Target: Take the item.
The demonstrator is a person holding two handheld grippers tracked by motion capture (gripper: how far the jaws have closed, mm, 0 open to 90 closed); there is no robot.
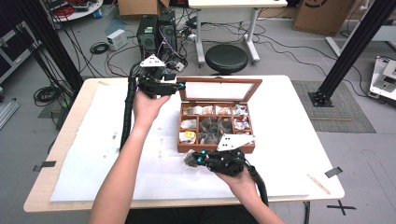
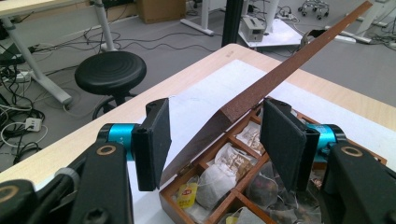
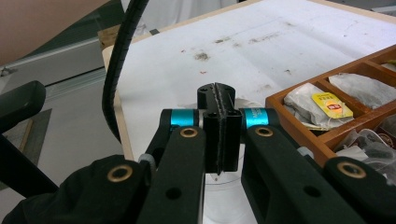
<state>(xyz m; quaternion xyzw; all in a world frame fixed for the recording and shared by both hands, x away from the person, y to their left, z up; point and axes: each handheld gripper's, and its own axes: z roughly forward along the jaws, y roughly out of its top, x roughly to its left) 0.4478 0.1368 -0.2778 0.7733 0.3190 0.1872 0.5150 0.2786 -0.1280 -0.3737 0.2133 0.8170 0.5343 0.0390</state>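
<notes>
A wooden tea box (image 1: 179, 126) stands in the middle of the table with its glass lid (image 1: 219, 80) raised. Its compartments hold several tea bags (image 2: 219, 179), one with a yellow tag (image 3: 334, 105). My left gripper (image 1: 181, 85) is at the lid's left corner. In the left gripper view the lid (image 2: 289, 70) runs edge-on between the open jaws (image 2: 217, 140), and neither pad presses on it. My right gripper (image 1: 192, 158) lies in front of the box (image 3: 345, 135). Its jaws (image 3: 215, 93) are shut, pinching the thin edge of a pale tea bag (image 1: 187, 159) that hangs under them.
A white mat (image 1: 116, 154) covers most of the tabletop. A thin wooden stick (image 1: 320, 183) lies near the front right corner. Behind the table stand a black stool (image 1: 226, 58), computer cases (image 1: 156, 30) and cables. A black frame post (image 1: 359, 42) rises at the right.
</notes>
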